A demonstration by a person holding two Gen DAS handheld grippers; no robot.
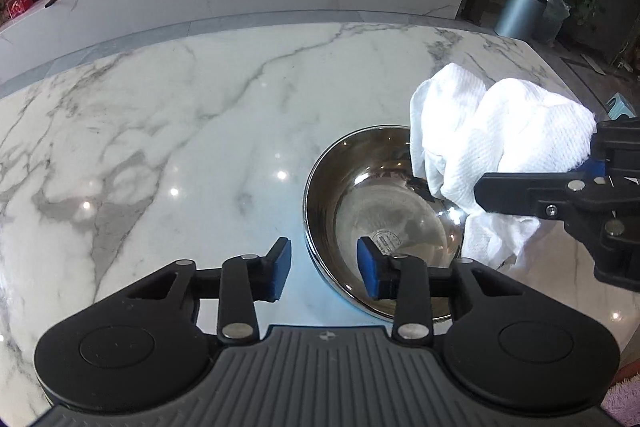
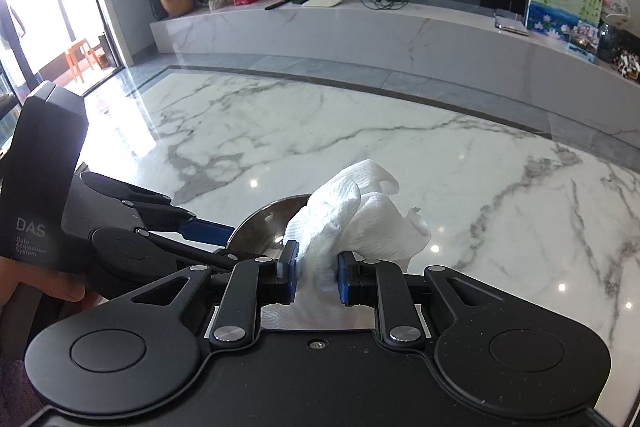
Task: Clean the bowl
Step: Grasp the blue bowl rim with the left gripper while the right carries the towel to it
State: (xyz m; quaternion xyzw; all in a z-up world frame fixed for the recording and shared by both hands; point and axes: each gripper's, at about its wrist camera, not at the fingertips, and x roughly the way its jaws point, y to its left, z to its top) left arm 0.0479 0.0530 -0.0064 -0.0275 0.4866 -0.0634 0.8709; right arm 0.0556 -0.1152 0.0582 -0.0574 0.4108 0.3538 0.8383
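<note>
the left gripper [image 1: 324,269] straddles the near rim of the steel bowl [image 1: 384,211], one pad inside and one outside, a gap visible between pad and wall, so not yet clamped; the placement appears meant to steady the bowl for wiping. the bowl sits upright on the marble desk [image 1: 160,131], interior showing a label on its base. the right gripper [image 2: 317,277] is pinched tight on a bunched white cloth [image 2: 352,219], held over the bowl's far side, apparently ready to wipe.
</note>
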